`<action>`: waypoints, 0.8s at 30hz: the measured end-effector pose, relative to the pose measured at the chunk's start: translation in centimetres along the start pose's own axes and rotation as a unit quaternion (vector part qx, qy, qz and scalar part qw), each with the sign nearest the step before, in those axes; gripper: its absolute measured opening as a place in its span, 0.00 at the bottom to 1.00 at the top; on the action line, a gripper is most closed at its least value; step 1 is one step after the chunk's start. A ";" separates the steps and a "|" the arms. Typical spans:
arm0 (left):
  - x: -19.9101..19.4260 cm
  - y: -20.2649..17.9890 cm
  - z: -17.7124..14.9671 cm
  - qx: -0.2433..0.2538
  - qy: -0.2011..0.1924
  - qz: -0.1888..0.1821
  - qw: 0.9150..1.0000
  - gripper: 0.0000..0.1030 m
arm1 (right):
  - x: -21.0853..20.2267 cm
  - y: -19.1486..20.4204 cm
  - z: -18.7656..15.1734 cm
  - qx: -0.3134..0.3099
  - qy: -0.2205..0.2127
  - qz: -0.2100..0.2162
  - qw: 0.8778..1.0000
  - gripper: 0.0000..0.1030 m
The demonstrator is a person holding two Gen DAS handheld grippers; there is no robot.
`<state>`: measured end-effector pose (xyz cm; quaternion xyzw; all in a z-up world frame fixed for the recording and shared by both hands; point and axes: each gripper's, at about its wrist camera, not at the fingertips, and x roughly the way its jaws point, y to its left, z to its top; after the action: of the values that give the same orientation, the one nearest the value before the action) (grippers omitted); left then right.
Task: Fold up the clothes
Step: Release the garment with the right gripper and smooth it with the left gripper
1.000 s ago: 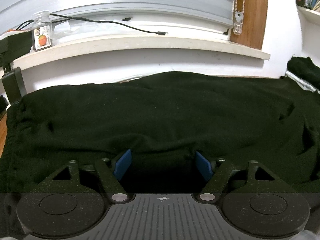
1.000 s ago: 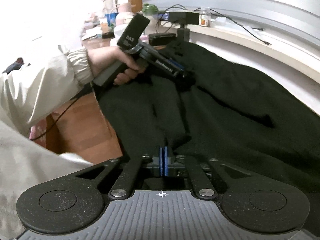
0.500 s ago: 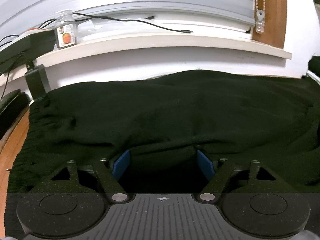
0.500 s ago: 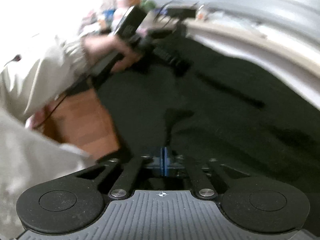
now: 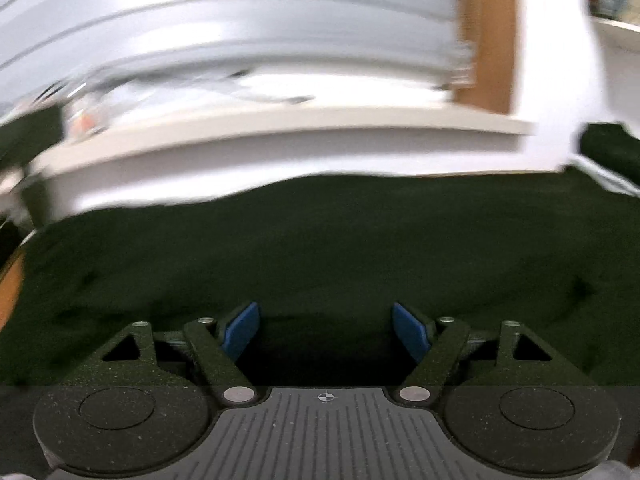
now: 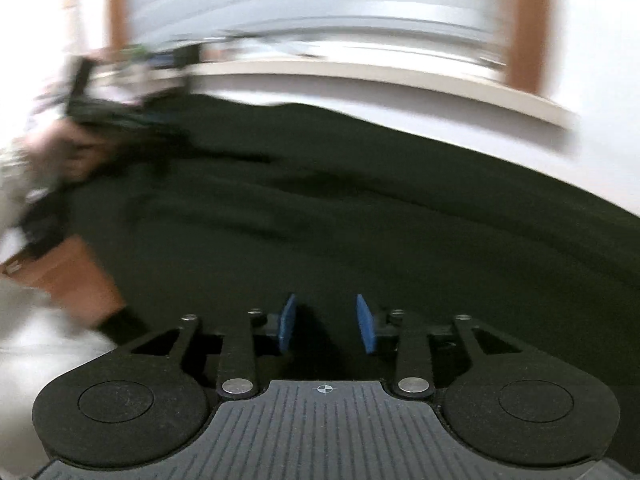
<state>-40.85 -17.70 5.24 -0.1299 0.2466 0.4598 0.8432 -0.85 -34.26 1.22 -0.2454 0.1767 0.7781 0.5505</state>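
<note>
A black garment [image 5: 320,248] lies spread over the table and fills the lower half of both blurred views. My left gripper [image 5: 324,328] hovers low over its near part, blue pads [image 5: 240,330] wide apart, open, with only the flat cloth below them. My right gripper [image 6: 326,322] is over the garment [image 6: 360,220] too; its jaws are opening, and the gap between its pads [image 6: 366,322] shows only dark cloth lying underneath. In the right wrist view the left gripper [image 6: 120,120] and the hand [image 6: 72,156] holding it appear as a smear at the upper left.
A pale window sill [image 5: 280,128] with a blurred jar [image 5: 84,116] runs behind the table, beside a wooden frame [image 5: 484,40]. Another dark cloth [image 5: 608,148] sits at the far right. The wooden table edge [image 6: 68,272] and a light sleeve [image 6: 12,184] are at the left.
My right gripper was shut and now has its pads apart; its view has swung right along the garment. The left gripper stayed open and shifted sideways, and both views are now blurred.
</note>
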 end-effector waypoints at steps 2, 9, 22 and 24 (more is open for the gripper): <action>0.9 -3.2 0.8 0.026 0.002 -0.051 0.998 0.74 | -1.1 -3.4 -1.6 0.035 -0.008 -0.045 0.998 0.41; 5.9 -11.1 2.6 0.103 0.045 -0.162 0.980 0.61 | -5.7 -13.6 -7.4 0.131 -0.046 -0.177 0.974 0.41; 8.5 -10.6 2.5 0.100 0.041 -0.070 0.992 0.69 | -9.6 -17.2 -9.8 0.180 -0.074 -0.265 0.944 0.31; 8.1 -10.6 2.2 0.099 0.045 -0.069 0.992 0.72 | -10.3 -18.7 -10.3 0.203 -0.084 -0.285 0.933 0.31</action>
<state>-27.63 -16.73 2.73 -0.0835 0.3192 0.3675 0.8695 21.59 -41.62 -1.33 -0.1020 0.2065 0.5540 0.8000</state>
